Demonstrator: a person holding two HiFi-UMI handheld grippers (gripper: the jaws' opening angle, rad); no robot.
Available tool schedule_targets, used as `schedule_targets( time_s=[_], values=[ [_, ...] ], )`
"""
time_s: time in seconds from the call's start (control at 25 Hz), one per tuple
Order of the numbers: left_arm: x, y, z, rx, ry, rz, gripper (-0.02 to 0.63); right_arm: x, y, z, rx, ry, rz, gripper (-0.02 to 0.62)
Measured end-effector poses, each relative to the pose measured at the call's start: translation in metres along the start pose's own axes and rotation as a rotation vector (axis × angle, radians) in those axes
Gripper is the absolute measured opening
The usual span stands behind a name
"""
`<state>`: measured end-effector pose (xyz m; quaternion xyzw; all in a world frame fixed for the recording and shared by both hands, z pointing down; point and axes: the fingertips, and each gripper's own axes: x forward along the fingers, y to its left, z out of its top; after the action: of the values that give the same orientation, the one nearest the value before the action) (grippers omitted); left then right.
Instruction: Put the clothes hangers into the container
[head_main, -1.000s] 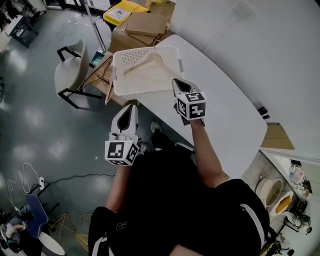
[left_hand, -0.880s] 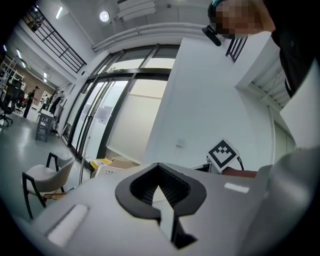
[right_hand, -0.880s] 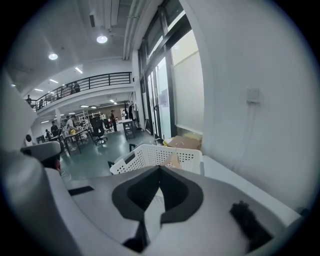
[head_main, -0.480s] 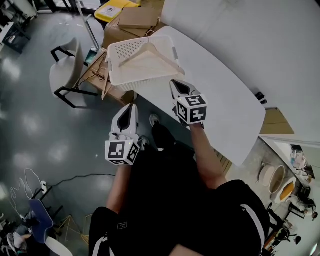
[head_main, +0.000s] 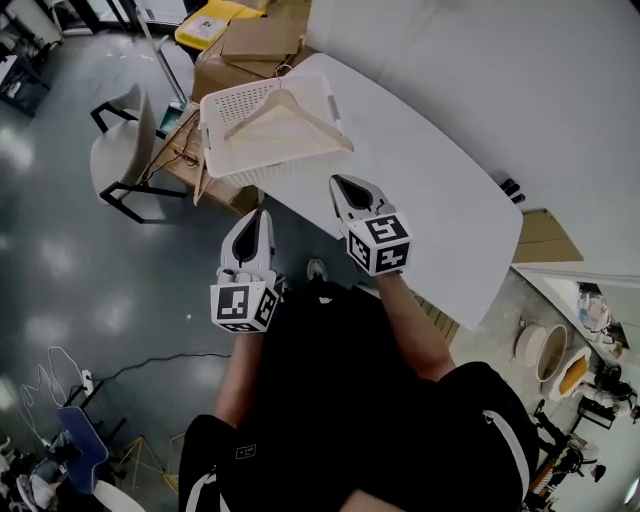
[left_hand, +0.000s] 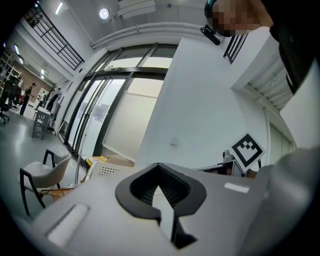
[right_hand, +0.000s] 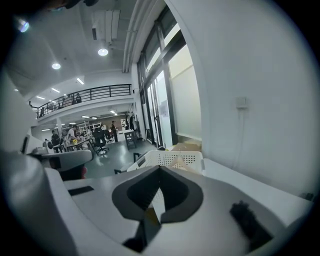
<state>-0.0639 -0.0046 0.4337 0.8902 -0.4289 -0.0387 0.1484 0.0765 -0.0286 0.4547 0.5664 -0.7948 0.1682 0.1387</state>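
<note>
Head view: a white perforated plastic basket stands at the far end of a long white rounded table. One pale wooden clothes hanger lies across the top of the basket. Its hook points away from the person, and one arm end reaches the rim's near right corner.

The left gripper, a white two-jaw tool with a marker cube at its rear, is held over the grey floor beside the table's edge. The right gripper, of the same build, is held over the table's near edge and points toward the basket. Neither gripper touches the basket or the hanger. A white chair with a black frame stands on the floor left of the basket, and brown cardboard boxes lie beyond it.

Left gripper view: the left gripper has its jaws clenched together with nothing between them. The basket shows low at the left, beyond the jaws.

Right gripper view: the right gripper likewise has its jaws closed and empty. The basket stands straight ahead on the table, with the hanger visible inside its rim.
</note>
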Motion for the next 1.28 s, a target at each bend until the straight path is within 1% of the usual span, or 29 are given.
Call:
schedule_targets(
  time_s=[0.16, 0.4, 0.56, 1.28],
  values=[
    [0.008, -0.004, -0.001, 0.009, -0.001, 0.007, 0.003, -0.008, 0.010, 0.000, 0.007, -0.029, 0.048, 0.015],
    [0.013, -0.011, -0.003, 0.017, 0.010, 0.013, 0.003, -0.019, 0.021, -0.015, 0.006, -0.052, 0.073, 0.015],
    [0.014, -0.013, -0.004, 0.024, 0.016, 0.013, 0.003, -0.024, 0.027, -0.016, -0.008, -0.065, 0.099, 0.015],
    [0.013, -0.009, -0.005, 0.022, 0.022, 0.001, 0.003, -0.027, 0.038, -0.007, -0.030, -0.099, 0.114, 0.015]
  ],
)
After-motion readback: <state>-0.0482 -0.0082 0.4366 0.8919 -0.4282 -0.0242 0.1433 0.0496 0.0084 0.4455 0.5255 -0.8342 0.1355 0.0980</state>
